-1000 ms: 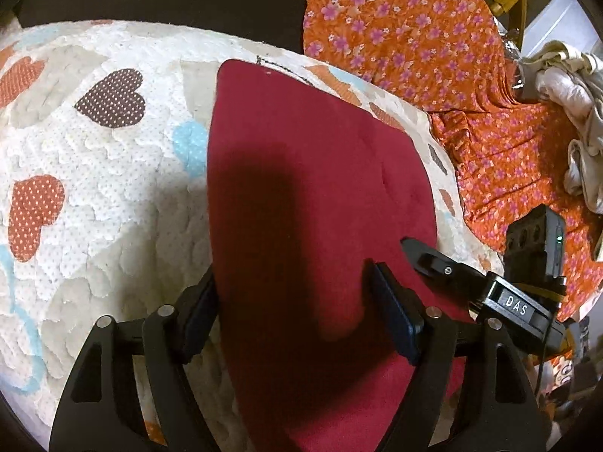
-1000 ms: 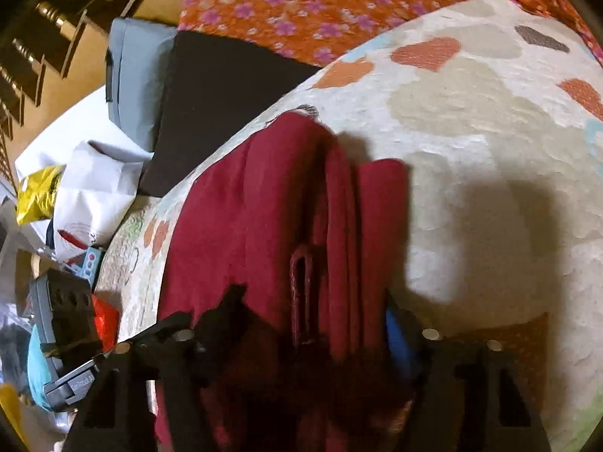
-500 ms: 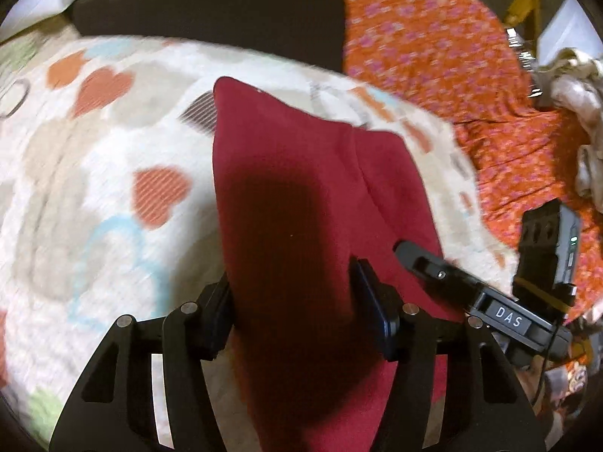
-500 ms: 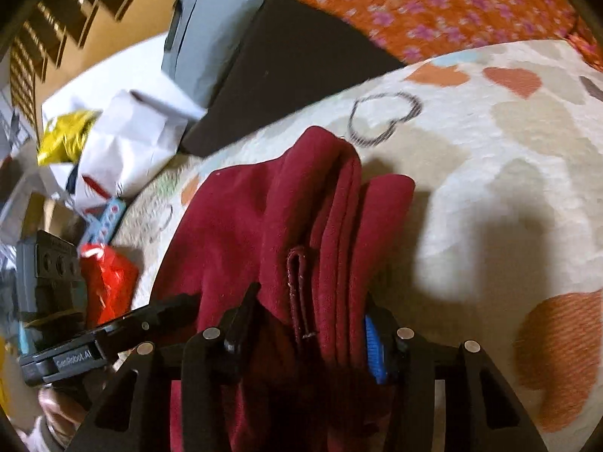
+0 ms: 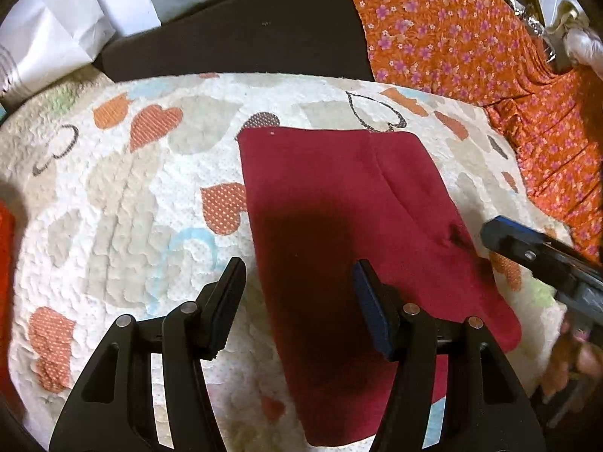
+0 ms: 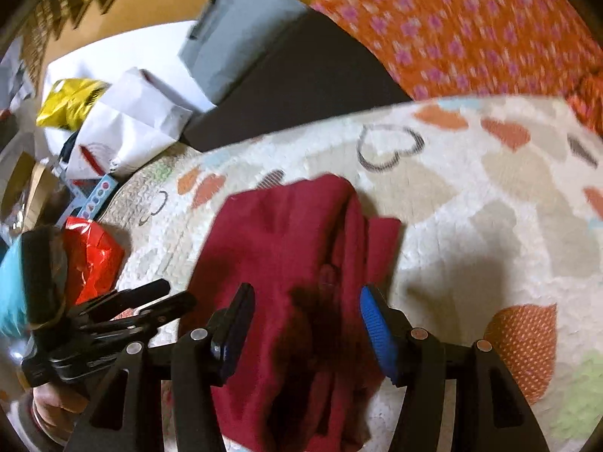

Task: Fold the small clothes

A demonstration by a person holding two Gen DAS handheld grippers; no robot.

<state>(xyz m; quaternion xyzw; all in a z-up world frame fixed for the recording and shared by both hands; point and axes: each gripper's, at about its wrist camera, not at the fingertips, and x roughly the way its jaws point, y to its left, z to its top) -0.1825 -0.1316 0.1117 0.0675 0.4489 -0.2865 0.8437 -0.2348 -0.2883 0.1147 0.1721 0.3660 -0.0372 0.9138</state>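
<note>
Red cloth (image 5: 339,196) folded, both grippers off it

Left gripper (image 5: 297,301) open, right gripper (image 6: 305,324) opening, both empty; next probably press flat or set aside.

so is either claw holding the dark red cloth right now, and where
Nothing is held. The folded dark red fabric garment lies on the heart-print quilt; left claw and right claw are open above it.

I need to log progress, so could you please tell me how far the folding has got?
Done: the red garment lies folded into a flat rectangle on the heart quilt. In hand: nothing; both tongs, left and right, hover above it, the right opening. Left: no other clothes to fold show.
</note>
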